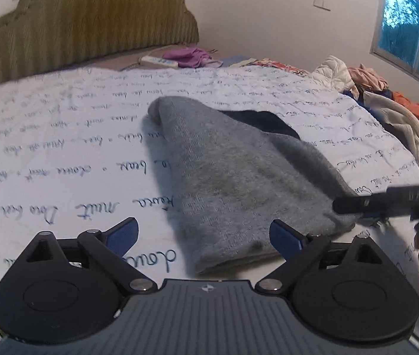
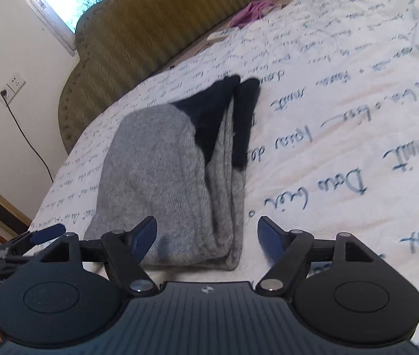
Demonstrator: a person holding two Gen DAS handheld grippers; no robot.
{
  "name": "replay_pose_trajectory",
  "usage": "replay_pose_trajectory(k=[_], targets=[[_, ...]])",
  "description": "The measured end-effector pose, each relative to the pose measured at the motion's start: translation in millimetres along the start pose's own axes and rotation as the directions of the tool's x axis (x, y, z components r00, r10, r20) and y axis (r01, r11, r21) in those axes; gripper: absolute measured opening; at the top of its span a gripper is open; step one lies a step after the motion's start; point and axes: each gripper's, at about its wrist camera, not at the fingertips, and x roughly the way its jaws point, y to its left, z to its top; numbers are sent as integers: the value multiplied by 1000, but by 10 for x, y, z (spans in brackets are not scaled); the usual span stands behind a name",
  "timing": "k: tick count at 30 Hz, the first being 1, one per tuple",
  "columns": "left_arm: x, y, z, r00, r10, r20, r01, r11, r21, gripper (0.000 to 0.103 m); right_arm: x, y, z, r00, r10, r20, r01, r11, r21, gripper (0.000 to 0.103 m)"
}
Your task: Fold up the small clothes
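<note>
Sweater (image 2: 162,183) sits folded in a grey wad on the bedspread (image 2: 342,118), dark cuffs (image 2: 245,118) poking out the far end. My left gripper (image 1: 203,236) and right gripper (image 2: 206,236) both hang wide open, holding nothing. I'd pinch both near corners evenly, then fold away slowly so the layers don't slide.
</note>
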Motion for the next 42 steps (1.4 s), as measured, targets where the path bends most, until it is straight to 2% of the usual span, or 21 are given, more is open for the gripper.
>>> replay_pose_trajectory(k=[2,4,6,9,11,16,26,31,42], targets=[[112,-14,-57,997,54,-49,-54,999,5,91,71,60,-45,1000,-3,-22,3,1000,-24,74],[142,-2,-105,994,77,-78,-78,997,-10,91,66,185,-88,998,-66,-17,64,993,-100,73],[74,-13,-95,994,87,-71,-90,995,-33,92,-2,287,-128,987,-156,34,159,976,-151,74],[-12,-107,-62,991,128,-49,-130,991,-29,95,-163,401,-164,980,-171,103,185,972,-147,77],[-42,-154,-57,989,144,-43,-146,988,-43,96,-185,481,-200,979,-171,110,187,970,-156,85],[-116,-243,-114,988,145,-50,-148,986,-73,96,-101,603,-353,961,-258,100,274,939,-208,85],[-261,-265,-261,982,173,-76,-181,978,-100,98,-168,649,-537,957,-281,65,289,929,-231,87],[-354,-307,-335,974,215,-73,-221,972,-85,99,-218,718,-624,961,-270,63,278,928,-249,87],[-550,-351,-470,968,245,-62,-250,964,-95,101,-292,843,-789,957,-282,65,289,915,-283,88]])
